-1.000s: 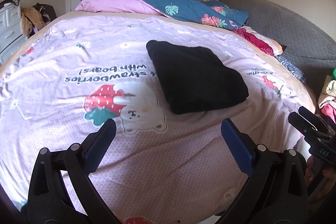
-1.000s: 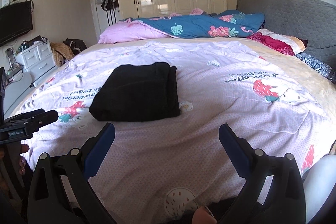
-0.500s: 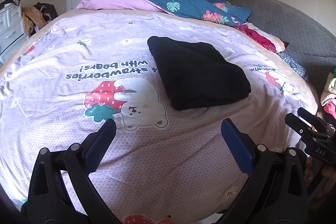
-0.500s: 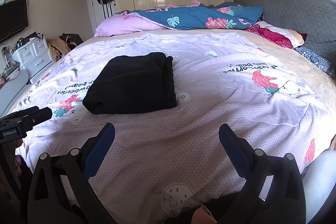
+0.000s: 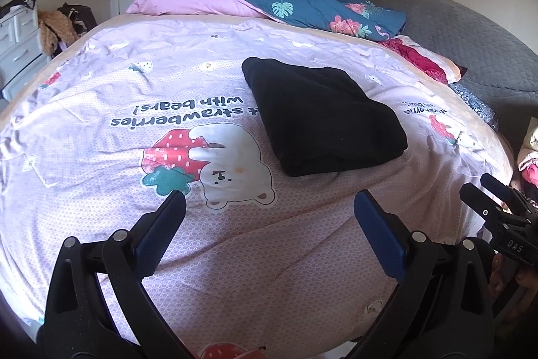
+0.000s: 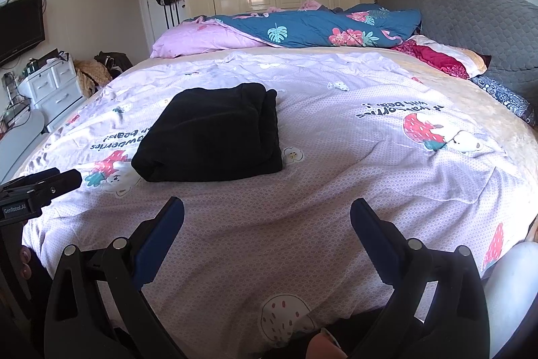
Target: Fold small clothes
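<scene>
A black garment (image 5: 322, 116) lies folded into a thick rectangle on the lilac bedspread (image 5: 101, 130). It also shows in the right wrist view (image 6: 215, 133), left of centre. My left gripper (image 5: 269, 207) is open and empty, held over the bed's near edge, short of the garment. My right gripper (image 6: 267, 214) is open and empty, also near the front edge, to the right of the garment. Each gripper appears at the edge of the other's view, the right gripper (image 5: 497, 211) and the left gripper (image 6: 40, 187).
A pink and blue quilt (image 6: 296, 29) is heaped at the far side of the bed. Pillows (image 6: 444, 56) and a grey headboard (image 6: 477, 19) are on the right. White drawers (image 6: 50, 86) stand on the left. Loose clothes (image 5: 529, 157) lie off the right edge.
Both grippers have drawn back and lowered a little toward the bed's near edge. The folded garment has not moved. Both stay open.
</scene>
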Demonstrator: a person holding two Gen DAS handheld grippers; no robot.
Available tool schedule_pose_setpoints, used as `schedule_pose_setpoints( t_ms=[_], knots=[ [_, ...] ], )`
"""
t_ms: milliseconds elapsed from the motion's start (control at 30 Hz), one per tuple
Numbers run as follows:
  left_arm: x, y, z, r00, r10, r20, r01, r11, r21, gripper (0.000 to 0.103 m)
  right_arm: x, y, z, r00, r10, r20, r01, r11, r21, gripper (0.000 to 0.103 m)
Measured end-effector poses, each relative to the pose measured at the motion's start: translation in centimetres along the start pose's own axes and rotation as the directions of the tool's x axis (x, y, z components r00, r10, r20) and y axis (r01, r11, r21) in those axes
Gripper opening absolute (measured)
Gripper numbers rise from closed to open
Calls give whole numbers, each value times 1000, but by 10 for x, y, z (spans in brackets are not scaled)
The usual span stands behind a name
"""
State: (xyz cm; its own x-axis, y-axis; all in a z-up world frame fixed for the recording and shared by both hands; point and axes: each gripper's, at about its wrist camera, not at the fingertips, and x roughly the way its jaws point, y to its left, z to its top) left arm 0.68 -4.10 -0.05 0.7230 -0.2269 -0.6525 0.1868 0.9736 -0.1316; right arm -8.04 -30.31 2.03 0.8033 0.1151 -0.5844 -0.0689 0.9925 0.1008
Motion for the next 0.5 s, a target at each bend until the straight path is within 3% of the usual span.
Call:
schedule_pose_setpoints(
  t_ms=[500],
  knots=[
    [1,-1,-1,1000,12,-11,-12,1000,3,94,0,0,0,1000,-3,-1,3,1000,-1,99]
  ],
)
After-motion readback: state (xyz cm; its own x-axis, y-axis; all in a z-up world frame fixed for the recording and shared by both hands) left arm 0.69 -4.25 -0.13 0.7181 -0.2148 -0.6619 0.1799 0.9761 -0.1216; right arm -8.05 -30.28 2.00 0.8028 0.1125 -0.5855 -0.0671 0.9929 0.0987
